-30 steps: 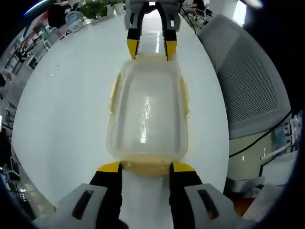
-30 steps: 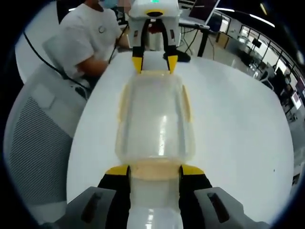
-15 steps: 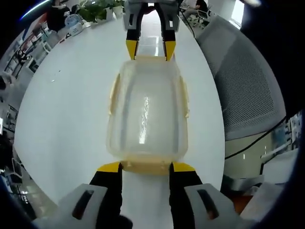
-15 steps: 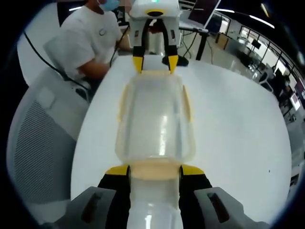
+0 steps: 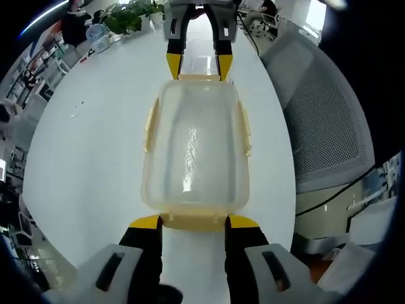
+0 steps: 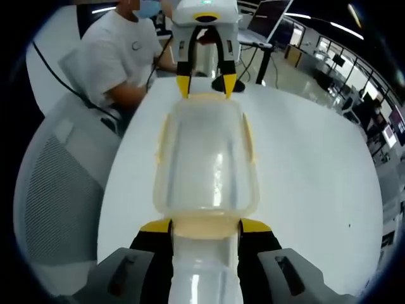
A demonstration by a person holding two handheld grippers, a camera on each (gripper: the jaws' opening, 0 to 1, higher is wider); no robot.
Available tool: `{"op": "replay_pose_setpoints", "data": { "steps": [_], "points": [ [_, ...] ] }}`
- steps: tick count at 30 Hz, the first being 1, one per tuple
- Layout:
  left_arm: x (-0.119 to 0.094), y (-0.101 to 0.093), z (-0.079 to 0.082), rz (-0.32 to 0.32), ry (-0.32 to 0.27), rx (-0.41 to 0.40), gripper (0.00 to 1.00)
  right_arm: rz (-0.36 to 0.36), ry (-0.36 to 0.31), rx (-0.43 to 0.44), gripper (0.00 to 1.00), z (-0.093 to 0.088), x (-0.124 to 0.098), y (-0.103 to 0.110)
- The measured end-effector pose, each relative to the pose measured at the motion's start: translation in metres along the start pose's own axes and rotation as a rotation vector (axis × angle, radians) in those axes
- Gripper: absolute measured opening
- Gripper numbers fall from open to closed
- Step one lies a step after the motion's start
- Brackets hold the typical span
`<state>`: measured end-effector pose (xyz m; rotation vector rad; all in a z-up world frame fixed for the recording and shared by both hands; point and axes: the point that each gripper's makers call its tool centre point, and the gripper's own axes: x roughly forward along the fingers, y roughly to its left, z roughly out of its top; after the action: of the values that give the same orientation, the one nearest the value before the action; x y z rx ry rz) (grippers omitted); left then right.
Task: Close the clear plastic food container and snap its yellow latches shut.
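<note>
The clear container (image 5: 195, 149) rests on the white table (image 5: 88, 164), lid on. The left gripper (image 5: 193, 221) and the right gripper (image 6: 204, 226) each stand at an opposite end latch, jaws spread about a latch's width, gripping nothing that I can tell. Uneven pressing could slide the container along the table, or leave a side latch (image 5: 243, 130) flared out and unsnapped.
</note>
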<state>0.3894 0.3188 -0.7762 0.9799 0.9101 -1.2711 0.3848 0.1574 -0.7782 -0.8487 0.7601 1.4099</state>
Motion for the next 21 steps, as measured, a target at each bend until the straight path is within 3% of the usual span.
{"op": "replay_pose_setpoints", "data": {
  "steps": [13,21],
  "points": [
    [0.003,-0.005,0.009,-0.012,0.006,-0.006,0.37,0.015,0.015,0.01,0.38,-0.007,-0.007,0.005],
    [0.005,-0.008,0.026,-0.012,-0.018,-0.001,0.37,0.009,0.016,0.006,0.38,-0.019,-0.021,0.008]
  ]
}}
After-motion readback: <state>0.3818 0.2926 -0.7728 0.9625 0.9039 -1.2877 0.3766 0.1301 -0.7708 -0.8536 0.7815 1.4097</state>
